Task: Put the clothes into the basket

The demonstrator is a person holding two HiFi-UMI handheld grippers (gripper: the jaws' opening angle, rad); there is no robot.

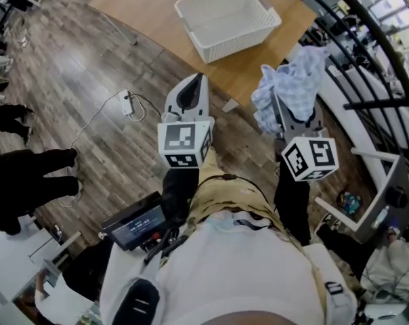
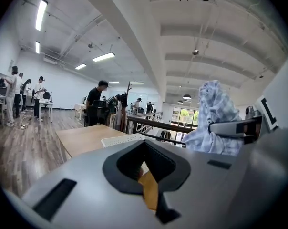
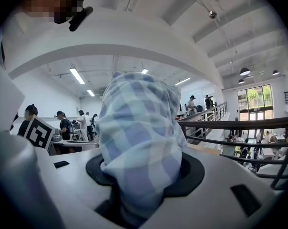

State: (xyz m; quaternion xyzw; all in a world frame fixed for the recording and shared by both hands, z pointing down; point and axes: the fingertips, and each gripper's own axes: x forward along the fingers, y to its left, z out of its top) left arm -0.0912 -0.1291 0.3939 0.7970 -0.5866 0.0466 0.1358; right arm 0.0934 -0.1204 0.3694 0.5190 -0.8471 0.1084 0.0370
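A white plastic basket point(image 1: 228, 19) stands empty on a wooden table point(image 1: 150, 9) ahead of me; its rim point(image 2: 122, 140) shows just beyond the left jaws. My right gripper point(image 1: 290, 110) is shut on a blue-and-white checked cloth point(image 1: 292, 83), held up to the right of the basket, nearer me. The cloth point(image 3: 134, 137) fills the right gripper view and hides the fingertips of the right gripper point(image 3: 143, 175). My left gripper point(image 1: 193, 85) is shut with nothing in it and points toward the table's near edge; in its own view the left gripper point(image 2: 145, 149) has its jaws together.
A black curved railing point(image 1: 370, 73) runs along the right. A white cable and adapter point(image 1: 128, 104) lie on the wood floor at left. A person's dark legs point(image 1: 28, 181) are at far left. Several people stand far off point(image 2: 94, 104).
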